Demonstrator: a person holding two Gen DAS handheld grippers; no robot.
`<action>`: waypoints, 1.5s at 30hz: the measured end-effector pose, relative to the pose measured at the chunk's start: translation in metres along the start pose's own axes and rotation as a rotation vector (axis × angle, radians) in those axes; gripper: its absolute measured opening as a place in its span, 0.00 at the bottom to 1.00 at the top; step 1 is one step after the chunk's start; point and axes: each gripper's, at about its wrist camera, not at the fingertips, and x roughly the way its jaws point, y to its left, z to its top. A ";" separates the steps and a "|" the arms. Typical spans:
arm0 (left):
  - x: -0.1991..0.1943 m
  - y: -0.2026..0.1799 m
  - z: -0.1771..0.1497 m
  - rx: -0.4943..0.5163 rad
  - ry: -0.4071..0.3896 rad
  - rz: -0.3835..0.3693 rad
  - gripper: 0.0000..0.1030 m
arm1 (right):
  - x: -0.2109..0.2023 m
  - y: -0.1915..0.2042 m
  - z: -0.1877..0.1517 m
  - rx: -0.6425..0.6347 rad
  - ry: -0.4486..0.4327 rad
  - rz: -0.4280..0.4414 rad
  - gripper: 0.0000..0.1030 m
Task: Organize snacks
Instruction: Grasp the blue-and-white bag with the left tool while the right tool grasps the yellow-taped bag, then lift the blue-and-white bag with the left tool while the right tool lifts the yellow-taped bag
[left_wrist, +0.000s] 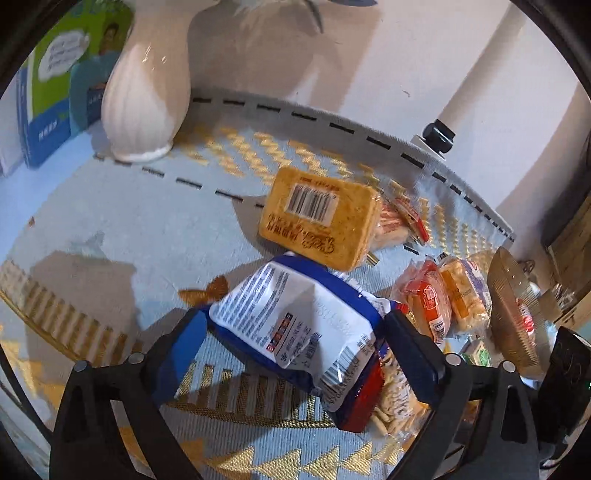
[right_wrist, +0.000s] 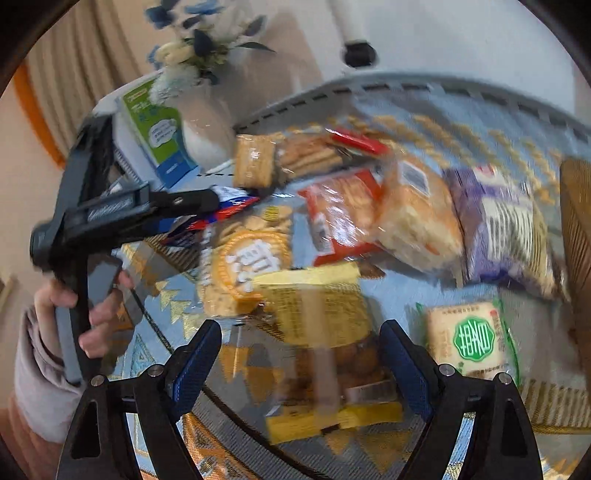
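Observation:
My left gripper (left_wrist: 295, 325) is shut on a blue and white snack bag (left_wrist: 295, 317), held just above the patterned cloth; it also shows from the side in the right wrist view (right_wrist: 207, 206). Beyond it lies an orange cracker pack (left_wrist: 317, 214) with a barcode. My right gripper (right_wrist: 301, 343) is open, its fingers on either side of a clear pack with yellow labels (right_wrist: 325, 343) that lies on the cloth. Around it lie a round-cracker bag (right_wrist: 243, 266), a red pack (right_wrist: 340, 214), a purple bag (right_wrist: 506, 225) and a green-logo pack (right_wrist: 469, 339).
A white ribbed vase (left_wrist: 144, 96) and a green and blue box (left_wrist: 51, 85) stand at the back left. A wooden basket (left_wrist: 517, 306) sits at the right, next to red (left_wrist: 428, 302) and orange (left_wrist: 465, 295) packs. The cloth's dashed border (left_wrist: 332, 125) marks the far table edge.

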 end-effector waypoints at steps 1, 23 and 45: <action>0.002 0.002 0.000 -0.022 0.007 -0.014 0.96 | -0.001 -0.002 0.000 0.016 -0.009 0.021 0.84; 0.004 -0.005 -0.004 0.005 -0.011 0.010 0.99 | 0.000 0.005 0.001 -0.014 0.005 0.000 0.87; 0.004 -0.005 -0.004 0.001 -0.013 0.013 0.99 | -0.001 0.008 0.001 -0.020 0.007 -0.005 0.88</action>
